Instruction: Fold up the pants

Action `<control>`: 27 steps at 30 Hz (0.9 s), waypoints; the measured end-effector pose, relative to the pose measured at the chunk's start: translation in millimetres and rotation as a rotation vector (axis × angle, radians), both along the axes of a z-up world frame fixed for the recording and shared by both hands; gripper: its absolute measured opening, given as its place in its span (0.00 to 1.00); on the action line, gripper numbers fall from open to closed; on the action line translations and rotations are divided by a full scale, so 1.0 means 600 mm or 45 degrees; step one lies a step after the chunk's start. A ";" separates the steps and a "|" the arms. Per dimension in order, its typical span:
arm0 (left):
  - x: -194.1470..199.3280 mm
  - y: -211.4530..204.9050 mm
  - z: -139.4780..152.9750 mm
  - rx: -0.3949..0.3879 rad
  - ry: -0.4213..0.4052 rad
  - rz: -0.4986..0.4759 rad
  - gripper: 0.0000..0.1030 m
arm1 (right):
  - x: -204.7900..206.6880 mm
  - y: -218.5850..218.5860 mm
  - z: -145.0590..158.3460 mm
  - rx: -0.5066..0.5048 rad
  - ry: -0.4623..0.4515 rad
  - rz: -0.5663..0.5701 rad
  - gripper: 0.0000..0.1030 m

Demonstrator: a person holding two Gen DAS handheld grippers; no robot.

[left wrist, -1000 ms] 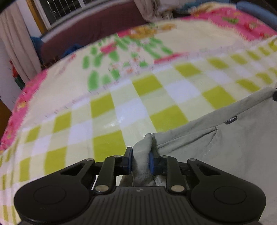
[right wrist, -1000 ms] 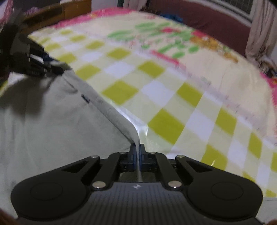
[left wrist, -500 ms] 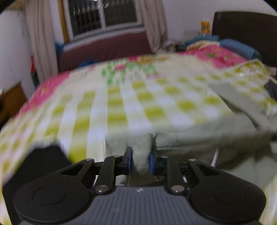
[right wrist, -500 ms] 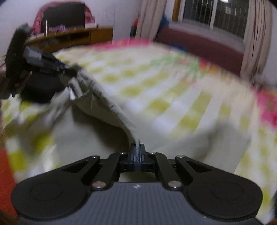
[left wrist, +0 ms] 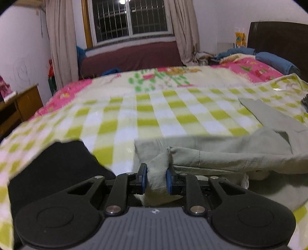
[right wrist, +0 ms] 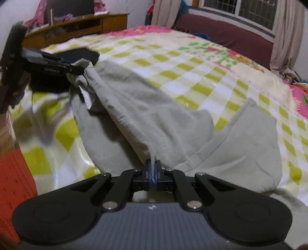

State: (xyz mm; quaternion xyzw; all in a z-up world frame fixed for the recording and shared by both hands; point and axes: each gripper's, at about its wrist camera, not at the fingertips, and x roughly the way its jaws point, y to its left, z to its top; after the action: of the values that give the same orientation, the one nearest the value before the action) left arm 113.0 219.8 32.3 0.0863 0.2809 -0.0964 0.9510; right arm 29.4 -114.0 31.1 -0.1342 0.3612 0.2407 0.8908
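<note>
Both grippers clamped on the pants, pale grey-green cloth lying on the bed near its front edge. Left gripper: blue pads part-way closed with a thick bunched wad of fabric pinched between them; the cloth runs off to the right of this view as a folded band with a seam edge. Right gripper: pads almost together, with only a thin edge of fabric caught between them. In the right wrist view the left gripper shows at upper left, holding the far end of the same raised edge, so the cloth is strung between the two tools and lifted slightly off the bed along that line. Long axis of the held edge runs diagonally in that view, from the near centre up to the left. A second section of the pants spreads flat to the right of the right gripper, with a hemmed edge angling away toward the far side of the bed. A dark, black item lies on the blanket just left of the left gripper; its identity cannot be told. Surface: checked yellow-green and white blanket, pink floral border beyond. Room: barred window with beige curtains, maroon seat below it, dark headboard at right, wooden cabinet along the wall.
</note>
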 end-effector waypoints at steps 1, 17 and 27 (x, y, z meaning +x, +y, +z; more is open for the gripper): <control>0.002 0.001 0.008 0.006 -0.024 0.000 0.36 | -0.003 0.002 0.011 0.025 -0.026 -0.011 0.03; -0.091 0.021 -0.052 0.317 0.080 0.072 0.50 | -0.028 0.030 -0.045 -0.087 0.064 0.073 0.14; -0.106 0.025 -0.037 0.112 0.114 0.088 0.51 | -0.046 0.026 -0.025 -0.097 0.079 0.091 0.21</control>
State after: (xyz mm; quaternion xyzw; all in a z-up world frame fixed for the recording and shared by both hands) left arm 49.5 234.6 10.0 0.1139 0.3300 -0.0547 0.9355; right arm 1.9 -98.3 16.2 -0.1734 0.3924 0.2625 0.8643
